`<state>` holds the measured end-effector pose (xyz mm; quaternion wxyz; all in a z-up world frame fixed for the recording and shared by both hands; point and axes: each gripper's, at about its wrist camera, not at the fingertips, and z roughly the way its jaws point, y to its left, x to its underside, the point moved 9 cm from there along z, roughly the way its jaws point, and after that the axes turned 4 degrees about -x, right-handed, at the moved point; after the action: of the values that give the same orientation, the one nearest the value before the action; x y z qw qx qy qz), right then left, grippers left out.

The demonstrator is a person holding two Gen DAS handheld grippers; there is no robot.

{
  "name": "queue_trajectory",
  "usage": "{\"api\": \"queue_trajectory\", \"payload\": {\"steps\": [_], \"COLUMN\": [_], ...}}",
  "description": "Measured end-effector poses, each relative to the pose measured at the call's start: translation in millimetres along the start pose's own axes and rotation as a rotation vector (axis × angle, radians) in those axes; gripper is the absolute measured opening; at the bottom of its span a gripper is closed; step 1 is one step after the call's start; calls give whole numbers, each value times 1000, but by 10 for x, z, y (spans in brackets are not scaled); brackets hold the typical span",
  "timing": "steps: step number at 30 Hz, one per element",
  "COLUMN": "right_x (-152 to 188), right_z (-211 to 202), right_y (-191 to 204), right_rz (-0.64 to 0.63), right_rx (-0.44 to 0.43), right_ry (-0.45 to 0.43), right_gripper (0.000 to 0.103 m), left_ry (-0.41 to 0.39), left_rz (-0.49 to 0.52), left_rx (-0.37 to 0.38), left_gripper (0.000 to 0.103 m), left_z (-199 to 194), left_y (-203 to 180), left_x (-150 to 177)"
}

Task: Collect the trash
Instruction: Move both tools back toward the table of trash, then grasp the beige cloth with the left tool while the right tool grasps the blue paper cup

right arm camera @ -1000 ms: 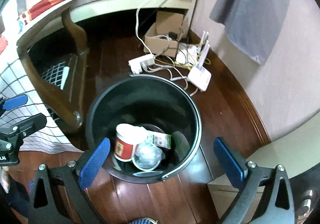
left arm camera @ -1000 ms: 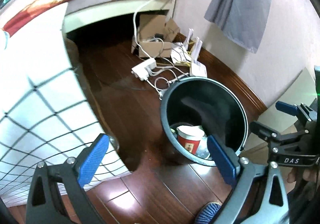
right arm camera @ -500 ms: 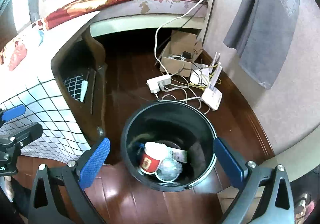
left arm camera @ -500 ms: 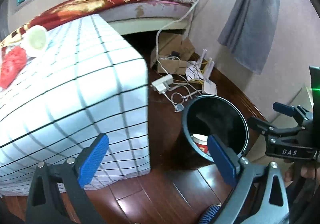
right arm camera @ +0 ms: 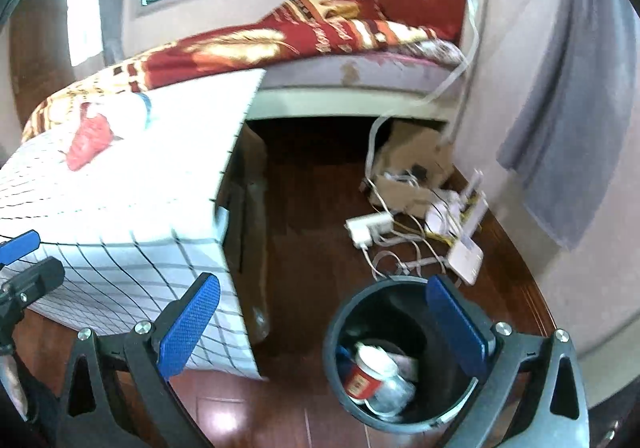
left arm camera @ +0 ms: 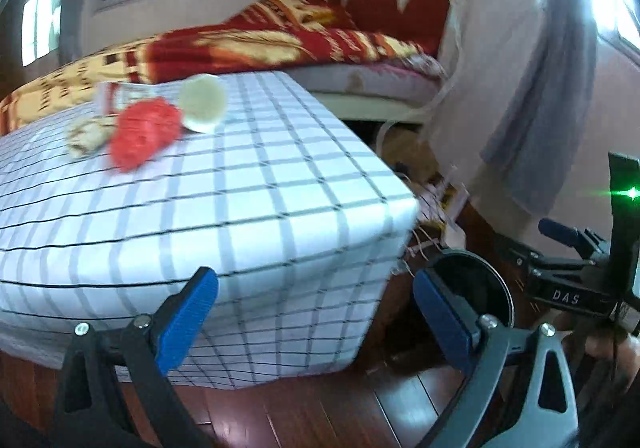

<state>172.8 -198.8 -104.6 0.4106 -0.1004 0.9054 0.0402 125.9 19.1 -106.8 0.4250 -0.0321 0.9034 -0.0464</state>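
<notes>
A black trash bin (right arm camera: 404, 356) stands on the wood floor and holds a red-and-white cup (right arm camera: 368, 372) and a clear crumpled item. In the left wrist view only its rim (left arm camera: 476, 280) shows past the table corner. On the checked tablecloth (left arm camera: 240, 184) lie a red crumpled piece (left arm camera: 142, 132), a pale round cup (left arm camera: 202, 102), a beige wrapper (left arm camera: 86, 134) and a clear item behind them. My left gripper (left arm camera: 316, 324) is open and empty in front of the table edge. My right gripper (right arm camera: 324, 324) is open and empty above the bin's left rim.
A bed with a red patterned blanket (right arm camera: 280, 40) lies behind the table. A power strip (right arm camera: 368, 226), cables, a white router (right arm camera: 466, 258) and a cardboard box (right arm camera: 412, 168) clutter the floor by the wall. A grey cloth (right arm camera: 568, 120) hangs at right.
Both grippers have risen and tilted up away from the bin. The tabletop with its trash has come into the left view, and the bin has slid to the lower right.
</notes>
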Motion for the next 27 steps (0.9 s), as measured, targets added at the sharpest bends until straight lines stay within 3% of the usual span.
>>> {"api": "queue_trajectory", "payload": {"steps": [9, 15, 25, 27], "right_x": [-393, -704, -1200, -1322], "right_z": [190, 351, 667, 795], "right_y": [826, 1261, 1766, 1858], "right_rz": [-81, -108, -179, -200], "right_rx": [-107, -178, -254, -262], "right_ry": [-66, -38, -39, -32], "right_gripper": [103, 103, 103, 97], "left_ry": [-58, -85, -85, -87], "left_rz": [-83, -127, -134, -122], "left_rx": [-136, -202, -218, -222], "left_gripper": [98, 97, 97, 97], "left_z": [-94, -66, 188, 246], "left_y": [933, 1471, 1789, 1800], "left_x": [-209, -443, -697, -755]}}
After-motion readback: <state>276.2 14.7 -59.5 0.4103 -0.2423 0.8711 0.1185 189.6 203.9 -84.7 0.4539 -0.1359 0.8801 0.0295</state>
